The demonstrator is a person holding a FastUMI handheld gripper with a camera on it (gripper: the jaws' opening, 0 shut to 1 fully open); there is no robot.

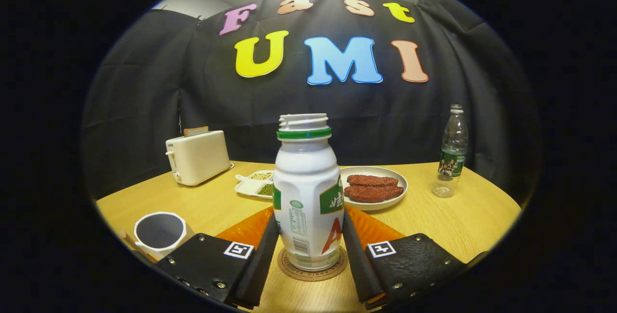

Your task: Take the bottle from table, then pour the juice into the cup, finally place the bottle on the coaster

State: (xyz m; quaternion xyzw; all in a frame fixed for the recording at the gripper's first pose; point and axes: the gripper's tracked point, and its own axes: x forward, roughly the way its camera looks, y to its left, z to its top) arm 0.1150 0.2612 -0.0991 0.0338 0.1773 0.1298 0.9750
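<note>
**Bottle upright on coaster, fingers at its sides**

Gripper view: 1 gripper, 2 fingers, one each side of the white bottle. Both fingers lie right along the bottle's lower body and look to be touching it; can't tell if they actually press, so grip state unclear.

Task items, counted: 1 white bottle w/ green neck ring, cap off, threaded mouth open, standing upright. 1 round coaster under it, bottle base sits inside its rim, between the fingers. 1 white cup, well to the left of the left finger, near the table edge, apart from the bottle; contents not readable.

Other stuff: 1 orange mat behind the coaster, showing on both sides of the bottle, partly hidden by bottle + fingers. 1 round plate beyond the bottle to the right, 2 reddish-brown slabs on it; bottle covers its left rim. 1 white divided tray beyond the bottle to the left, holding beans/grains, its right end hidden by the bottle. 1 toaster further left, 1 slice sticking out the top. 1 clear water bottle, capped, far right, well apart from the rest. All on 1 wood table.
</note>
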